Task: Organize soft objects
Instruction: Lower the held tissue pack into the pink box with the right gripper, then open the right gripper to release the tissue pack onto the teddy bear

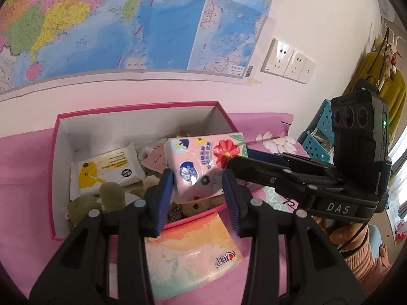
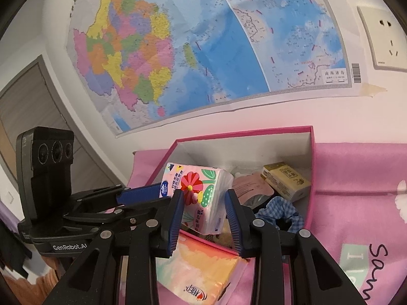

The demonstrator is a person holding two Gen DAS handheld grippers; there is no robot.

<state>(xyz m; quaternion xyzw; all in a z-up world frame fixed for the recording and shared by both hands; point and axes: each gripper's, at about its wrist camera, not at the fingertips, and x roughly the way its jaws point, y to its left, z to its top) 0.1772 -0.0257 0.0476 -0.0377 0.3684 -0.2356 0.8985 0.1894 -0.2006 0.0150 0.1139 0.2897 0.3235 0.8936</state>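
Note:
A pink floral tissue pack (image 1: 203,162) (image 2: 198,190) hangs tilted over the open pink box (image 1: 137,108) (image 2: 244,132). My left gripper (image 1: 197,188) is shut on its lower part. My right gripper (image 2: 203,203) is shut on the same pack and reaches in from the right in the left wrist view (image 1: 239,158). A blue finger (image 2: 140,193) of the left gripper shows at the left in the right wrist view. Inside the box lie a white and yellow wipes pack (image 1: 106,172), a green plush (image 1: 101,198), a brown plush (image 1: 195,206), a yellow tissue pack (image 2: 285,180) and a blue checked scrunchie (image 2: 282,211).
A pastel orange tissue pack (image 1: 193,254) (image 2: 203,272) lies on the pink sheet (image 2: 356,178) in front of the box. A wall map (image 1: 127,25) and sockets (image 1: 287,61) are behind. A blue basket (image 1: 318,137) stands at the right, and a pink sleeve (image 1: 363,259) shows below it.

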